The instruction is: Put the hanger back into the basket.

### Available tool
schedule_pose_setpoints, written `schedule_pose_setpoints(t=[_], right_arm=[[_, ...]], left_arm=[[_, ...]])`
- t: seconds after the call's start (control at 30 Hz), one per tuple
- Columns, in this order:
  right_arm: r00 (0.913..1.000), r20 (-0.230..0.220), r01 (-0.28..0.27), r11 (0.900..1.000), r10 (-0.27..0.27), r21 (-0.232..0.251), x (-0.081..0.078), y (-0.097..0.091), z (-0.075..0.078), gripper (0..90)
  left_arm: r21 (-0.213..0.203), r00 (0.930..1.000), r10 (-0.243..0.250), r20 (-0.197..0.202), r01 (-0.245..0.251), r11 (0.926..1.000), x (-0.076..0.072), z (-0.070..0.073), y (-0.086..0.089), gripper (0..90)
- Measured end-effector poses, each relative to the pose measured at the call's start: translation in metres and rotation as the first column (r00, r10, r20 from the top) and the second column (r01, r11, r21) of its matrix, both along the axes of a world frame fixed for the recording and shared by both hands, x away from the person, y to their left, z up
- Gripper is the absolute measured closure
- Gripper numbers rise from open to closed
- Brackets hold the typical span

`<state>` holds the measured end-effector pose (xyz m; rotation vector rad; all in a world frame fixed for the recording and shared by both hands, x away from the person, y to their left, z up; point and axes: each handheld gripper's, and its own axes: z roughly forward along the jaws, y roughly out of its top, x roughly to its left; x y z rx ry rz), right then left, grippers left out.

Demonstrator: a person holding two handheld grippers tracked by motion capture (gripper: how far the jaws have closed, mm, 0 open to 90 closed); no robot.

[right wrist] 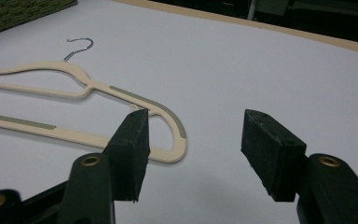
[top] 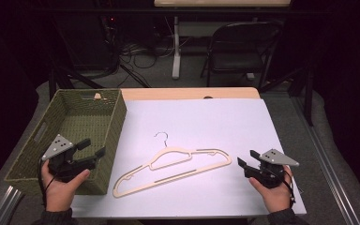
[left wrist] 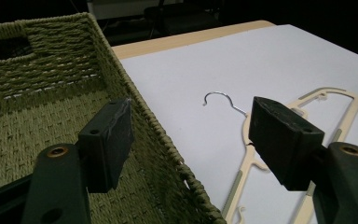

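Hanger: flat, cream plastic, thin triangular outline with a lower crossbar; grey-green rubbery strips inlaid along the shoulders and bar; bright metal hook at the top, curled. It lies flat on a smooth, matte white sheet that covers most of a light wooden table.

Basket: olive-green woven cord, rectangular, coarse ribbed weave, cut-out handle slots in the walls.

Left gripper: black jaws with flat rubbery pads, grey three-cornered plate on top, held in the person's left hand. Jaws spread wide, nothing between them. It hovers over the basket's near corner; in the left gripper view the basket's side wall runs between the two pads, with the hanger beyond and to the side of the far pad, well apart, hook end nearest.

Right gripper: same build, held in the right hand. Jaws spread wide, empty. The hanger's rounded shoulder end lies just ahead of it on the sheet; in the right gripper view that end sits beside one pad, partly behind it, not between the jaws. Contact: none visible.
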<state>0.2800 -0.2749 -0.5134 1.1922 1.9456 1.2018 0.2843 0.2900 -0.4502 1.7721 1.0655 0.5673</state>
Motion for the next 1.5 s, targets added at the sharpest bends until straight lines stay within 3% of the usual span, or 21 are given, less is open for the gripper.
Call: schedule_pose_setpoints(t=[0.3, 0.4, 0.43, 0.6, 0.7, 0.73, 0.87, 0.97, 1.3, 1.5], right_arm=[[0.9980, -0.030, -0.057, 0.9965, 0.055, -0.061, 0.005, 0.010, 0.000, 39.4], [0.9927, -0.072, -0.105, 0.9887, 0.098, -0.107, 0.006, 0.013, 0.006, 43.8], [0.9932, -0.067, -0.103, 0.9870, 0.095, -0.124, 0.006, 0.015, 0.008, 44.6], [0.9860, -0.103, -0.146, 0.9770, 0.131, -0.155, 0.010, 0.021, 0.022, 46.6], [0.9833, -0.116, -0.157, 0.9769, 0.140, -0.145, 0.013, 0.023, 0.031, 45.9], [0.9818, -0.116, -0.163, 0.9798, 0.150, -0.116, 0.017, 0.025, 0.042, 44.7], [0.9781, -0.129, -0.175, 0.9813, 0.164, -0.081, 0.027, 0.026, 0.062, 44.4], [0.9765, -0.136, -0.178, 0.9816, 0.167, -0.070, 0.031, 0.027, 0.067, 44.4], [0.9637, -0.170, -0.230, 0.9638, 0.206, -0.135, 0.043, 0.041, 0.079, 45.3], [0.9467, -0.197, -0.290, 0.9405, 0.255, -0.177, 0.055, 0.061, 0.092, 46.9]], left_arm=[[-0.011, 1.0000, 0.009, 0.000, -0.009, 0.9999, -0.001, 0.001, 0.001, 30.1], [-0.017, 0.9999, 0.015, 0.003, -0.015, 0.9997, -0.002, 0.002, 0.002, 30.2], [-0.018, 0.9999, 0.015, 0.005, -0.015, 0.9997, -0.003, 0.002, 0.002, 30.2], [-0.024, 0.9998, 0.019, 0.007, -0.018, 0.9996, -0.004, 0.005, 0.004, 30.1], [-0.032, 0.9998, 0.019, 0.002, -0.019, 0.9993, -0.005, 0.007, 0.004, 30.0], [-0.026, 0.9998, 0.018, 0.002, -0.018, 0.9995, -0.005, 0.008, 0.004, 30.0], [-0.020, 0.9999, 0.016, -0.001, -0.016, 0.9997, -0.006, 0.009, 0.004, 30.0], [-0.019, 0.9999, 0.015, -0.002, -0.015, 0.9997, -0.006, 0.009, 0.004, 30.0], [-0.016, 0.9999, 0.016, -0.004, -0.016, 0.9998, -0.007, 0.009, 0.004, 30.0], [-0.016, 0.9999, 0.012, -0.007, -0.012, 0.9998, -0.006, 0.008, 0.004, 30.1]])
